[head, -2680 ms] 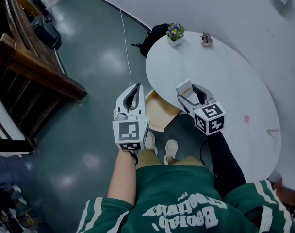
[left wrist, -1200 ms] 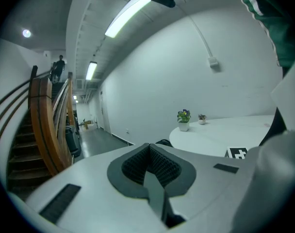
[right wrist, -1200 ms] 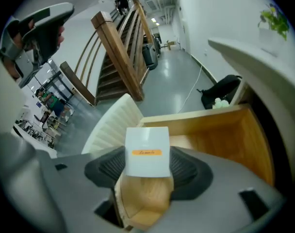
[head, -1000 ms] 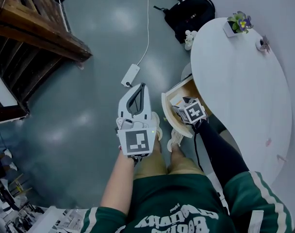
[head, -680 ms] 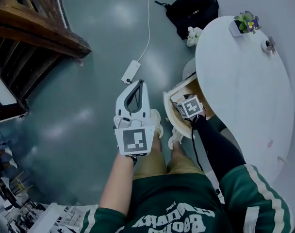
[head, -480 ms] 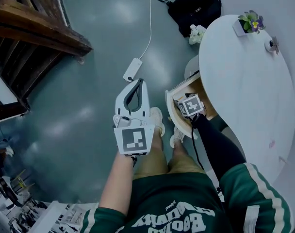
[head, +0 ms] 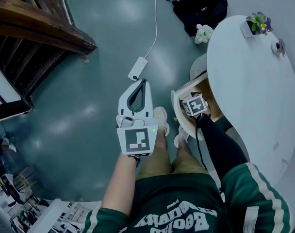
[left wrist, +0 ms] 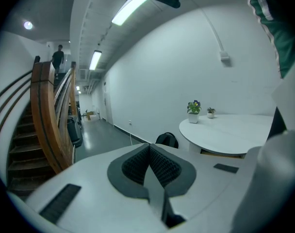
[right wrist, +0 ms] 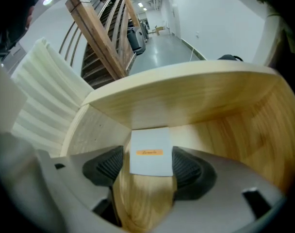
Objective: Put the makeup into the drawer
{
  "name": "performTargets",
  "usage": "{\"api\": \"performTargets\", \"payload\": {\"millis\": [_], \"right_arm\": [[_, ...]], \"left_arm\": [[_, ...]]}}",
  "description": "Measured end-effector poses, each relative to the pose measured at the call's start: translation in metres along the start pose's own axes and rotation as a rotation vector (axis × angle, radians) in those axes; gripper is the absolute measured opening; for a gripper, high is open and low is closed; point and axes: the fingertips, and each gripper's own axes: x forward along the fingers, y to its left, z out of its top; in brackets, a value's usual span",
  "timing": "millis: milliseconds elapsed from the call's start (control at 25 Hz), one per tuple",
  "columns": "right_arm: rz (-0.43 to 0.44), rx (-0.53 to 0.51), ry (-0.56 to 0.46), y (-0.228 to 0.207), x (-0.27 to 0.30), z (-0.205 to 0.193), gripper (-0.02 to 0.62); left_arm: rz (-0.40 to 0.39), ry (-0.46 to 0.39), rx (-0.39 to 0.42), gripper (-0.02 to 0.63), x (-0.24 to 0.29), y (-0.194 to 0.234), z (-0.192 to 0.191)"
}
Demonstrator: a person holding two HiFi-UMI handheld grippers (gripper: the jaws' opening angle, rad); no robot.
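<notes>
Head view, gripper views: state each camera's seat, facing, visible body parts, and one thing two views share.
Head view: on the head, facing steeply down; legs, arms, left gripper, right gripper.
Left gripper view: on that gripper, facing toward the table; green sleeve.
Right gripper view: on that gripper, facing into the drawer; jaws opening, makeup box between them.
Shared: potted plant, head and left gripper views.

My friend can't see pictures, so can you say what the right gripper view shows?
The right claw is opening, and a small pale flat box with an orange label sits between its dark ribbed pads, low inside a light wooden drawer. A brown wooden staircase rises behind.
</notes>
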Motion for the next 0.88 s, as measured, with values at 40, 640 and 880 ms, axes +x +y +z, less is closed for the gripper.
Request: {"api": "performTargets", "payload": {"millis": [40, 640, 880], "right_arm": [[0.004, 0.001, 0.0, 0.001, 0.0, -0.001, 0.327], [0.034, -0.119, -0.33, 0.043, -0.124, 0.042, 0.37], [-0.011, -0.132, -0.615, 0.053, -0.237, 0.09, 0.36]], "left_arm": [[-0.001, 0.002, -0.005, -0.006, 0.0, 0.001, 0.0], [-0.025, -0.058, 0.0, -0.006, -0.014, -0.033, 0.046], [0.001, -0.091, 0.021, -0.006, -0.041, -0.043, 0.076]]}}
